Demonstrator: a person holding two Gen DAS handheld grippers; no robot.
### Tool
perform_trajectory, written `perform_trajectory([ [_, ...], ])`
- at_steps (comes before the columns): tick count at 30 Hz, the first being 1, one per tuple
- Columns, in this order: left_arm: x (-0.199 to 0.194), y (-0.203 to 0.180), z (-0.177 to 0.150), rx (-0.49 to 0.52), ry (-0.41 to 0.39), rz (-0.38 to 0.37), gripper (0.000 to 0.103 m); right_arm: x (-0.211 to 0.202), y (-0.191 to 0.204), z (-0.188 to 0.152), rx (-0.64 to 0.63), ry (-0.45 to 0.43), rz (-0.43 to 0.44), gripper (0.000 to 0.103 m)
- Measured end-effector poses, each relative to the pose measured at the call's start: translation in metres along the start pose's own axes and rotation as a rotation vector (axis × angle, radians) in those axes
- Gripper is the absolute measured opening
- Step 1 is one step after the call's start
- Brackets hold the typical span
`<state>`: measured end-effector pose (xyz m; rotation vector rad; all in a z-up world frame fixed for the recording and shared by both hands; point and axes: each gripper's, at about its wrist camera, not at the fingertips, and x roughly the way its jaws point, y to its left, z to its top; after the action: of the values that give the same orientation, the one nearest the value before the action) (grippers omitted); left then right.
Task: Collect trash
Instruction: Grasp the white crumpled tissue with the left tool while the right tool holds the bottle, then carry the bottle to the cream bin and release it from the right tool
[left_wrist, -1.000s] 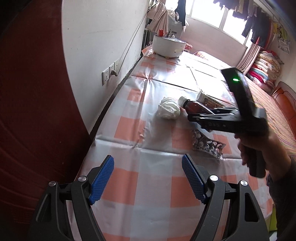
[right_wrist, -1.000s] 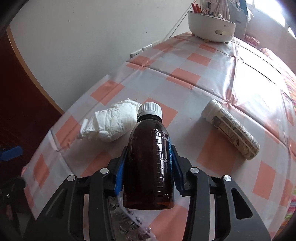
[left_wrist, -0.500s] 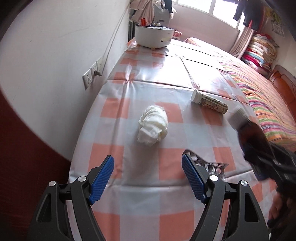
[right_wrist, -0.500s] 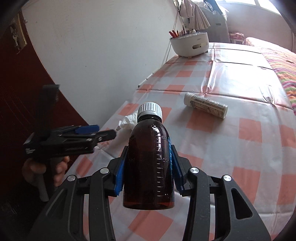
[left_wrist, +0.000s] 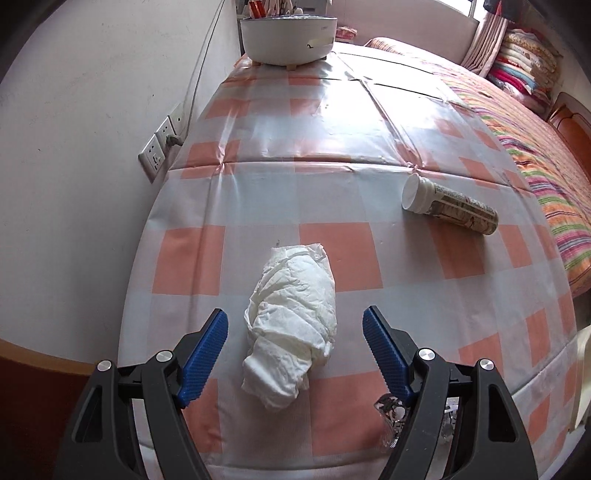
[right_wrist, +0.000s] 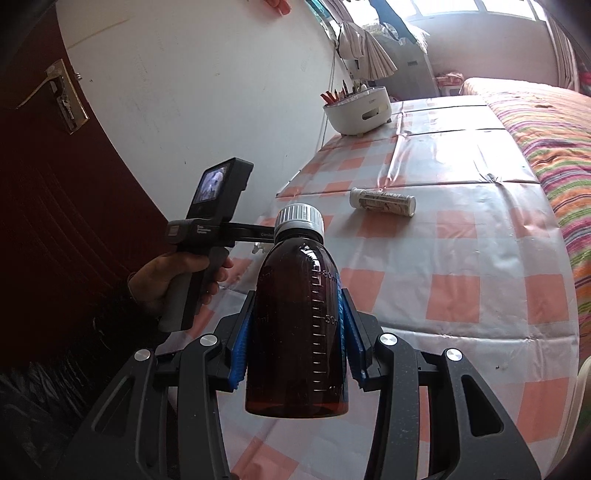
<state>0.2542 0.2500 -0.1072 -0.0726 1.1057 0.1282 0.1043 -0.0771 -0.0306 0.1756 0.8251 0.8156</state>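
A crumpled white tissue wad lies on the orange-checked tablecloth. My left gripper is open and its blue pads flank the wad without touching it. A white printed tube lies on its side further right; it also shows in the right wrist view. A crinkled foil wrapper peeks from under my left gripper's right finger. My right gripper is shut on a brown medicine bottle with a white cap and holds it up off the table's near end.
A white bowl-shaped appliance stands at the table's far end by the wall. Wall sockets sit left of the table. A striped bed runs along the right side. A dark red door is at left.
My left gripper moved forward over the table until its open jaws came around the tissue wad. My right gripper lifted the bottle and pulled back from the table.
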Motion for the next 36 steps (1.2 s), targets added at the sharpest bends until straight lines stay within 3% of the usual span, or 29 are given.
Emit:
perform_trajectory([
  [1,0.004,-0.001,0.001,0.004,0.01,0.007,0.067,-0.003,0.0,-0.001,0.0,-0.007,-0.004,0.041],
  [3,0.013,-0.002,0.002,0.009,0.038,0.013,0.049,-0.008,0.001,-0.002,0.0,-0.017,-0.007,0.041],
  [6,0.013,-0.001,0.004,0.0,0.032,0.019,0.037,-0.011,0.0,-0.004,0.004,-0.028,-0.013,0.042],
  [11,0.011,0.0,0.002,-0.016,0.01,0.018,0.025,-0.016,-0.001,-0.01,0.009,-0.041,-0.014,0.042],
  [26,-0.053,-0.011,-0.037,-0.024,-0.121,-0.018,0.023,-0.052,-0.02,-0.031,0.063,-0.091,-0.06,0.042],
  [36,-0.103,-0.047,-0.076,0.027,-0.188,-0.118,0.023,-0.076,-0.028,-0.052,0.099,-0.12,-0.099,0.042],
])
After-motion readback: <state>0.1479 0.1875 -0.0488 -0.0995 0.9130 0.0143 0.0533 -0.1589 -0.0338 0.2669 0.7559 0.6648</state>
